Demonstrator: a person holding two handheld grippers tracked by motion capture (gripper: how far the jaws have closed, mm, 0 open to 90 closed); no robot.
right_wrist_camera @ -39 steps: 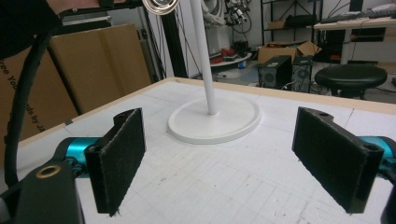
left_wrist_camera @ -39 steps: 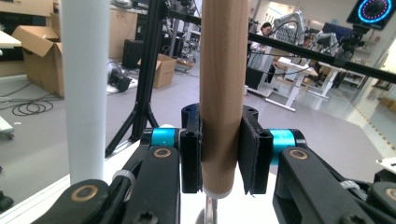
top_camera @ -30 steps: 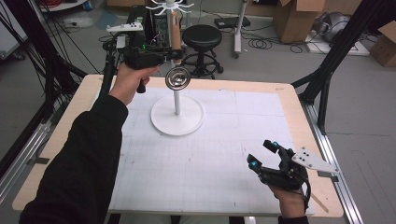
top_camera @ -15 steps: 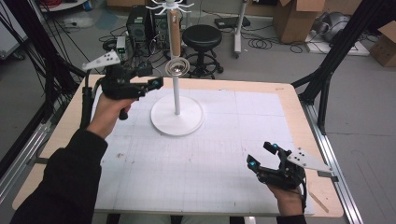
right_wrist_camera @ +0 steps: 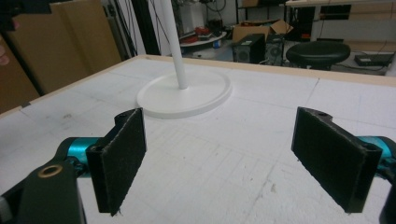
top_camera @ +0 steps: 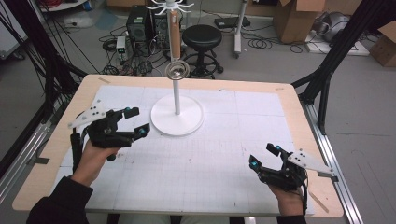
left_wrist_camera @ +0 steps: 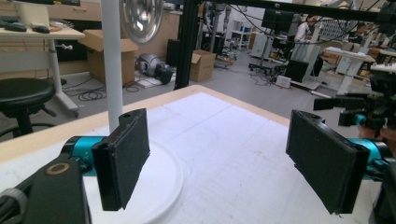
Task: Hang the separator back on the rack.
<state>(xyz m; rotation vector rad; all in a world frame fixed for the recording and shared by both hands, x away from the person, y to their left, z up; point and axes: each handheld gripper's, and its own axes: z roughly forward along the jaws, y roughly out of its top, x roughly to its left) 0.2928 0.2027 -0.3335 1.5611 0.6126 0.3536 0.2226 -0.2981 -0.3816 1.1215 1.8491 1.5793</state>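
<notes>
Two hand-held grippers are hovering over the surface (top_camera: 224, 154), jaws apart and empty. The left hand-held gripper (top_camera: 133, 122) is sitting left of centre, just beside the white stand (top_camera: 177, 116). The metal ladle (top_camera: 177, 71) is hanging on the stand's pole, above and to the right of it. The right hand-held gripper (top_camera: 264, 156) is waiting at lower right, well apart, with nothing between.

The person's left hand (top_camera: 95, 156), in a dark sleeve, holds the black two-jaw left tongs (top_camera: 134, 122) with blue-tipped jaws spread wide, empty, angled up and rightward. The right hand (top_camera: 287, 198) holds the matching black right tongs (top_camera: 264, 156) low at the near right, jaws likewise parted, empty.
</notes>
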